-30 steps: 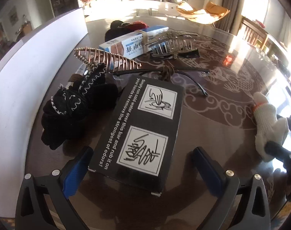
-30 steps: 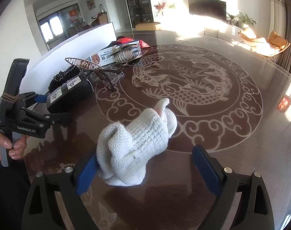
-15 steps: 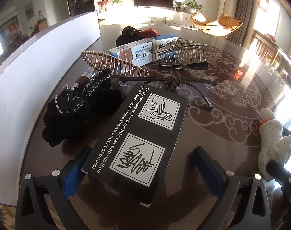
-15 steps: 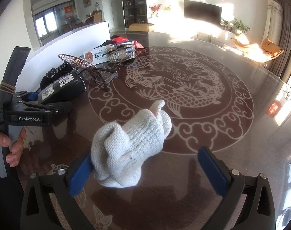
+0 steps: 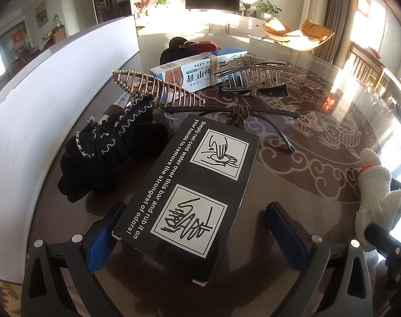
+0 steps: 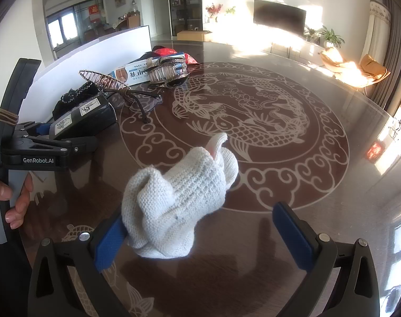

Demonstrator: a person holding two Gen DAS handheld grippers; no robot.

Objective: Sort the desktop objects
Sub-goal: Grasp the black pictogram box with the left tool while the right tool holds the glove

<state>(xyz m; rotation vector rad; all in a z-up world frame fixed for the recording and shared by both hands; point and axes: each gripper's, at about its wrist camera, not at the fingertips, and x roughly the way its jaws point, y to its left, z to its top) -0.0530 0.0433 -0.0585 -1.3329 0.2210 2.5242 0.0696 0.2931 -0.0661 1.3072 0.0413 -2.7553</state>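
A black box with white printed pictures lies flat on the dark table between the fingers of my left gripper. That gripper is open: its left pad is at the box's near corner and its right pad stands clear. A crumpled white knit glove rests on the table inside my right gripper, which is open wide. The glove leans on the left pad, far from the right one. In the right wrist view a hand holds my left gripper around the box. The glove also shows at the left wrist view's right edge.
Beyond the box lie a black scrunchie, a rose-gold hair clip, glasses, a toothpaste box and a rhinestone hair claw. A white board walls the table's left side. The patterned tabletop stretches to the right.
The right gripper's jaws have spread a little wider around the glove. Both views have tilted slightly upward. The box and the glove have not moved.
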